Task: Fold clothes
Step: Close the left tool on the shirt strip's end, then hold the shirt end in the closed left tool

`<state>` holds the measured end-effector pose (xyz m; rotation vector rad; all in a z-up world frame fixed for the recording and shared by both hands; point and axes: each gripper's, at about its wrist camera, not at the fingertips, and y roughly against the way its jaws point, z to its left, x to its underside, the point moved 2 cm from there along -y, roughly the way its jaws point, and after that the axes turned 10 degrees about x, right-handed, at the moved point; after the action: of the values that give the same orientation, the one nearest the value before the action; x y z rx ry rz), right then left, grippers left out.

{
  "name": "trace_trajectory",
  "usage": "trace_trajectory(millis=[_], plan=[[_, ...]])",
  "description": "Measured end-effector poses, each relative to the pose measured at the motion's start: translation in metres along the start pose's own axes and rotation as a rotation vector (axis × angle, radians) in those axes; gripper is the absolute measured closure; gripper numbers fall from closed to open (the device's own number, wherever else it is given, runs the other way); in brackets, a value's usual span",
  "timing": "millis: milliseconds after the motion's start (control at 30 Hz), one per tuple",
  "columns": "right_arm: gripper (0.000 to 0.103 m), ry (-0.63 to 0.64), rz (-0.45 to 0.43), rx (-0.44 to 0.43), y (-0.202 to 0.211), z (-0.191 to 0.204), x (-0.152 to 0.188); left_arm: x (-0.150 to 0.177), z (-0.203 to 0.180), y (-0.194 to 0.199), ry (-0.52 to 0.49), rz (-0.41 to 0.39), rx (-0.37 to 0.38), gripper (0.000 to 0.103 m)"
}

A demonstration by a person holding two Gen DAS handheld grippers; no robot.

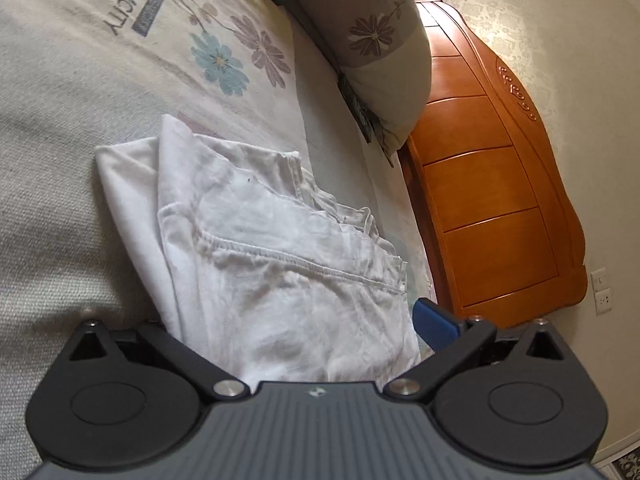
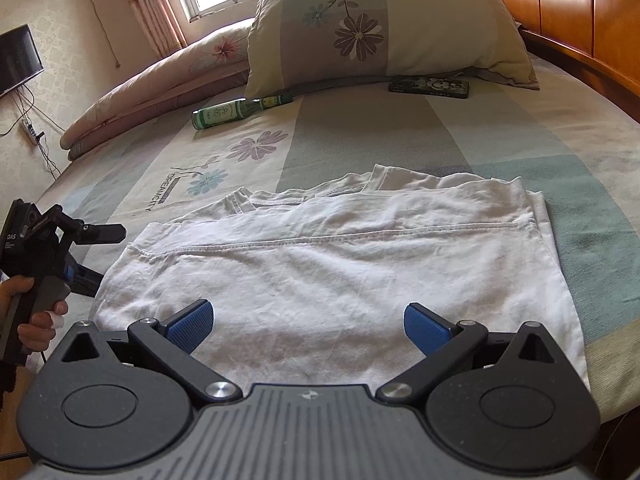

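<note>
Right tool point(image 2: 308, 326) spread wide over folded white shirt point(image 2: 340, 272), bedsheet point(image 2: 400, 136) beyond

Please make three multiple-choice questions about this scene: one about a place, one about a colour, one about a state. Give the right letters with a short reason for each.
1. Where does the bottle lie?
A. on the shirt
B. on the bed, near the pillow
C. on the floor

2. What colour is the shirt?
A. white
B. red
C. black

3. How do the jaws of the right gripper stand?
A. shut on the shirt
B. shut on nothing
C. open

Answers:
1 B: it rests on the sheet, its neck by the pillow.
2 A: the folded cloth is white in both views.
3 C: the blue pads are wide apart above the shirt.
</note>
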<state>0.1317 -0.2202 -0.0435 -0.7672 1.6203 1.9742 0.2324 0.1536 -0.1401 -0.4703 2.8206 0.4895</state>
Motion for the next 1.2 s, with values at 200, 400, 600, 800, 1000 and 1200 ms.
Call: trace_trajectory(millis=[200,400,600,800,1000,1200], plan=[[0.0,-0.009,0.025,0.006,-0.003,-0.004,0.007,0.01,0.001,0.009,-0.001,0.06,0.06,0.001],[0.0,-0.001,0.034,-0.008,-0.008,0.002,0.011,-0.001,0.016,0.011,0.064,0.082,-0.005,0.037],[0.0,-0.005,0.007,-0.042,-0.003,0.002,0.011,0.001,0.041,0.016,0.138,0.043,-0.109,0.093],[0.0,-0.07,-0.002,-0.184,-0.019,0.01,-0.005,0.006,0.03,0.016,0.065,0.02,-0.157,0.093],[0.0,-0.059,0.042,-0.221,-0.048,0.04,-0.008,0.01,0.033,0.021,0.053,-0.007,-0.131,0.093],[0.0,-0.084,0.076,-0.205,-0.074,0.056,-0.006,0.012,0.028,0.021,0.012,-0.018,-0.142,0.093]])
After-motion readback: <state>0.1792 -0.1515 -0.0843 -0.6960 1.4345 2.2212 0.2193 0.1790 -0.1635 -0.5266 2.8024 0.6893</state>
